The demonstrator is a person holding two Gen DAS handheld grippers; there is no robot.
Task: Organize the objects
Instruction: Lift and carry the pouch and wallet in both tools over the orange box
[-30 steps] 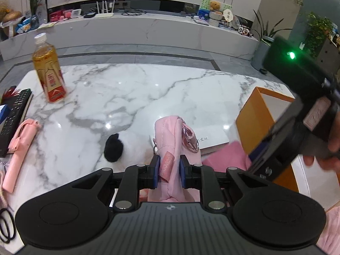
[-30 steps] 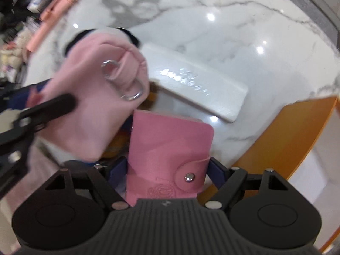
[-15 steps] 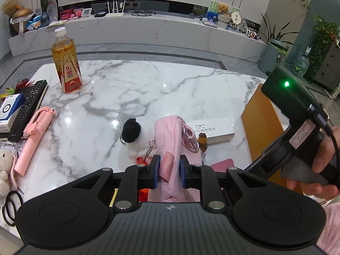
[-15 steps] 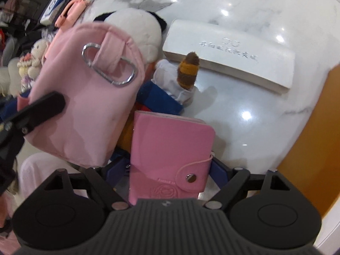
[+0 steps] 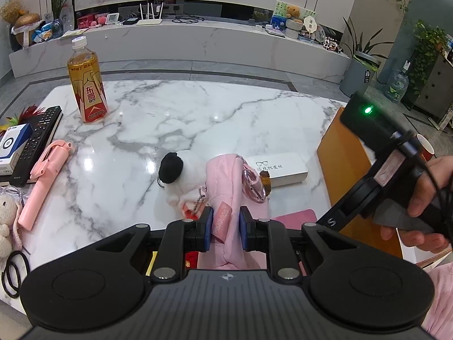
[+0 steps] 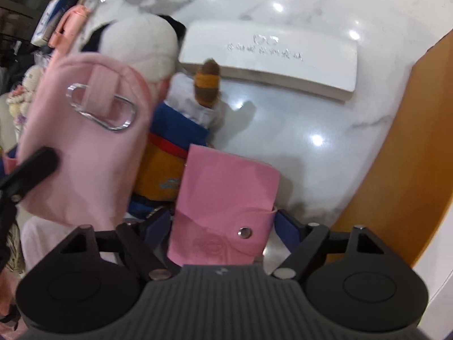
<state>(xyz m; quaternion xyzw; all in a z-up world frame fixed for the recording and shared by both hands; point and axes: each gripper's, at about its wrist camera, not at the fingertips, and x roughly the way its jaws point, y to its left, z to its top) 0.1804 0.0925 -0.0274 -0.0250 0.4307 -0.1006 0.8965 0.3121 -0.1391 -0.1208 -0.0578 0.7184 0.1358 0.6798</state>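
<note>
My left gripper (image 5: 225, 228) is shut on a pink fabric pouch (image 5: 226, 187) with a metal carabiner, held above the marble table (image 5: 198, 113). The pouch also shows in the right wrist view (image 6: 85, 147), at the left. My right gripper (image 6: 223, 226) is shut on a pink snap-button wallet (image 6: 223, 212), held just right of the pouch; its edge shows in the left wrist view (image 5: 294, 216). Under both lie a black-and-white plush (image 5: 175, 170) and a small doll in blue and orange (image 6: 175, 147).
A white glasses case (image 5: 280, 167) lies beyond the pouch. An orange box (image 5: 348, 175) stands at the right. A tea bottle (image 5: 86, 85), remote (image 5: 36, 138), pink selfie stick (image 5: 42, 181), small white plush toy (image 5: 7, 221) and hair ties (image 5: 11, 274) sit at the left.
Both grippers have pulled back and risen with their loads, so more of the table, the plush and the doll show. Both grips are unchanged.
</note>
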